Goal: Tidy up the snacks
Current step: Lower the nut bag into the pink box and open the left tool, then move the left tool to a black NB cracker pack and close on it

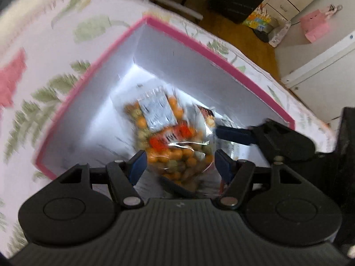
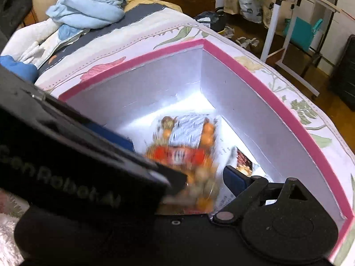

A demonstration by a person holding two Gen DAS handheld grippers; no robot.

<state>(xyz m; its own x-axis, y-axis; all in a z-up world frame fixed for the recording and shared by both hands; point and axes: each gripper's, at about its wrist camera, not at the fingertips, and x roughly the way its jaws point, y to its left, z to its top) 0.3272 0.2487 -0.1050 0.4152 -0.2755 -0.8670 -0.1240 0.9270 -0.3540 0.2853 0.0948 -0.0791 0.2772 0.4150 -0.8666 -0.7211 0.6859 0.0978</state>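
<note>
Bed (image 1: 33, 51) with floral cover carries pink-rimmed box (image 1: 199, 48); wood floor beyond | right view alone: blue plush goose (image 2: 88, 6) upper left | box holds clear snack bag (image 1: 170, 141) of orange balls, second packet (image 2: 243, 161) beside | left gripper (image 1: 179, 164) clamped on snack bag; right gripper (image 2: 235, 177) apart, holding nothing

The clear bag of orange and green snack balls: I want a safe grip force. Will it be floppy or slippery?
The bag of snack balls looks like thin, glossy film, so probably slippery. Its loose round contents should shift, leaving it floppy. The balls may crush under a hard squeeze.
</note>
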